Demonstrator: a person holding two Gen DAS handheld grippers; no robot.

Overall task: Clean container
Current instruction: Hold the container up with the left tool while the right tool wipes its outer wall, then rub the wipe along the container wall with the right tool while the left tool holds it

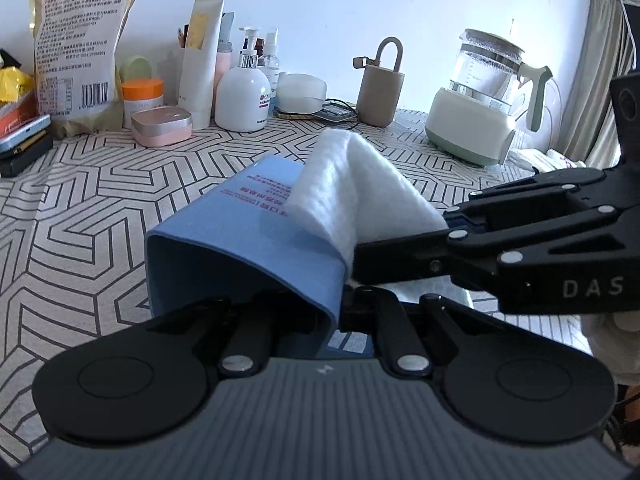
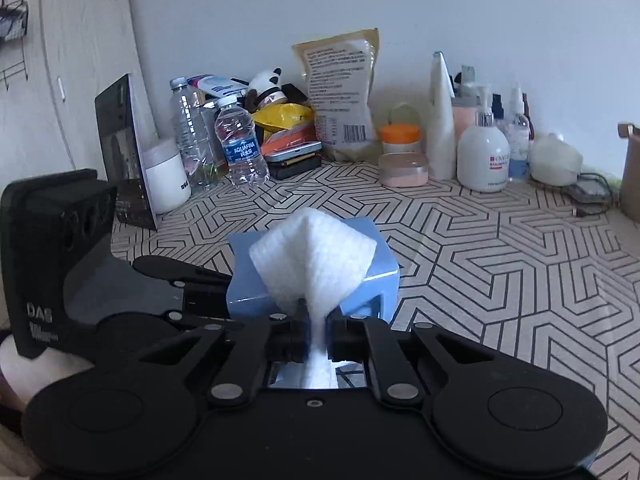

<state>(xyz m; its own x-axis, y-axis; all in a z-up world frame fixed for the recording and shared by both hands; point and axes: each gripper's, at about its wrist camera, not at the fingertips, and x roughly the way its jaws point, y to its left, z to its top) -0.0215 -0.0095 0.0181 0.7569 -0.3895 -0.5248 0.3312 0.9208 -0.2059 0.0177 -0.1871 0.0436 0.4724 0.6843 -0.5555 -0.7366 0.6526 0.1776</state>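
Your left gripper (image 1: 340,316) is clamped on the wall of the blue container (image 1: 240,248), which lies tipped on its side just ahead of it, mouth facing the gripper. One finger sits inside the mouth, mostly hidden by the wall. Your right gripper (image 2: 316,336) is pinched shut on the white cloth (image 2: 312,260); the cloth fans up just in front of its fingertips and drapes over the container.

The left wrist view alone shows the container's open rim, red print on its upper face, and beyond the gripper a glass kettle (image 1: 488,88) and beige holder (image 1: 380,92). There the right gripper enters from the right, cut off at the edge.

The right wrist view alone shows water bottles (image 2: 240,144), a black board (image 2: 124,152) and a white jar (image 2: 166,180) up-left of the gripper. It shows only the container's outer blue faces; the cloth hides its top.

The patterned tabletop (image 2: 500,264) runs under everything. You can't tell whether the container rests on it or is lifted. The print is too small to read.
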